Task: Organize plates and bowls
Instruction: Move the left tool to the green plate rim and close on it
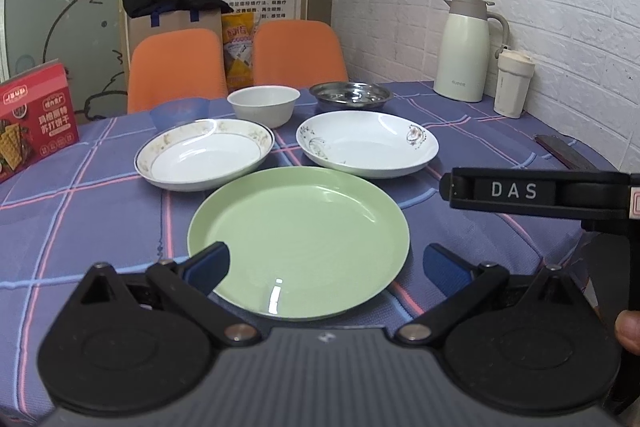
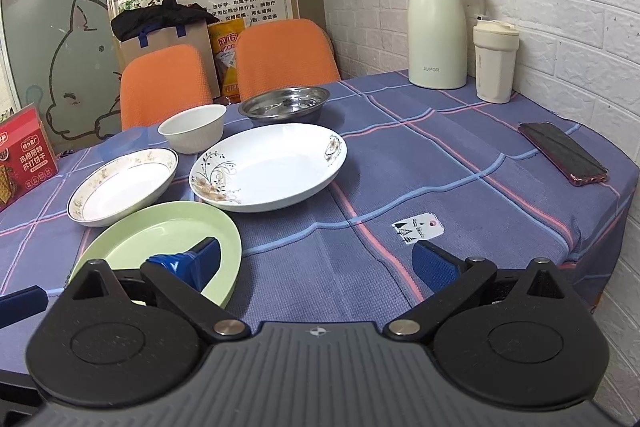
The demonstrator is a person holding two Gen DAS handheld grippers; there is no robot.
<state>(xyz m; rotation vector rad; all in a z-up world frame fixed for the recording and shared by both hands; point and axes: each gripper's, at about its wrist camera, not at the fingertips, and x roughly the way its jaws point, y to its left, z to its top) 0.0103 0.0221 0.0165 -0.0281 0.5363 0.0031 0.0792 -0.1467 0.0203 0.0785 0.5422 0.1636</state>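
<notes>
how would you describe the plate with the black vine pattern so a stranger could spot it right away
On the checked table, find the cream thermos jug by the brick wall. In front of the steel bowl lies the white plate, the only one with black scrolling vines on its rim.

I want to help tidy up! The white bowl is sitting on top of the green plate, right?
Not quite. The white bowl sits on the tablecloth behind the plates; the green plate has nothing on it. The left wrist view shows this.
</notes>
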